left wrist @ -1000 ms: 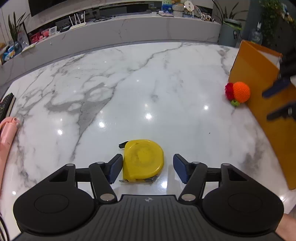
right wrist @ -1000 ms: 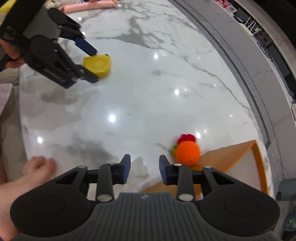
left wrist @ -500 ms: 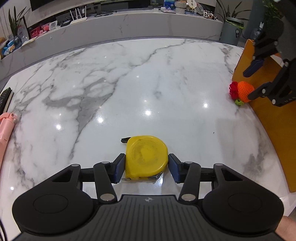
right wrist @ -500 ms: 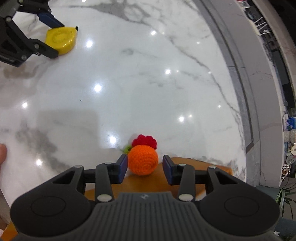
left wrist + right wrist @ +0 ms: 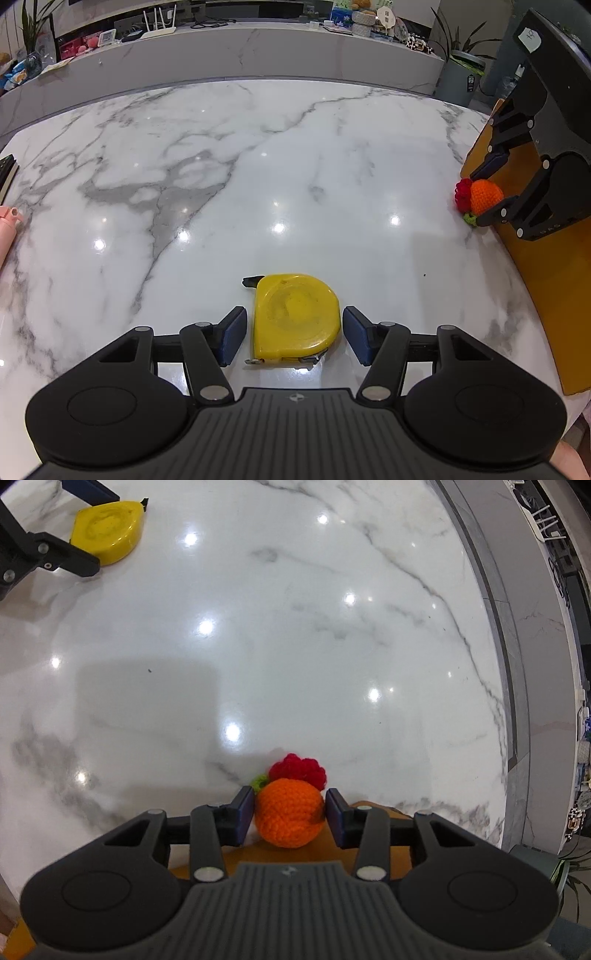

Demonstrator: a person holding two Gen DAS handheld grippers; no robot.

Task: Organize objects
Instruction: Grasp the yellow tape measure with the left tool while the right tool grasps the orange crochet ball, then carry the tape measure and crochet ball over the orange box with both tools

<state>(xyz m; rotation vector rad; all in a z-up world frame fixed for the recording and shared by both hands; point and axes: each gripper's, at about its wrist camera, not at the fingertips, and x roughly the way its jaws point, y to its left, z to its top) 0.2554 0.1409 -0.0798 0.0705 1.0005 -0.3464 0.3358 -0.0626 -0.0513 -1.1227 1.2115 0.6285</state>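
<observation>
Tape measure [image 5: 296, 317] lying between parted left tongs [image 5: 294, 340], small gaps showing; right tongs [image 5: 290, 815] pinching orange yarn ball [image 5: 288, 818].

Each hand-held gripper is matte black plastic: the left hand-held gripper [image 5: 294, 330] and right hand-held gripper [image 5: 290, 810] share a ribbed central housing with a small embossed logo, two round side lobes with shallow circular recesses, angular linkage arms pinned with silver screws, and dark blue finger pads [image 5: 232, 340]. Bare skin [image 5: 569, 461] shows at the lower right edge.
</observation>
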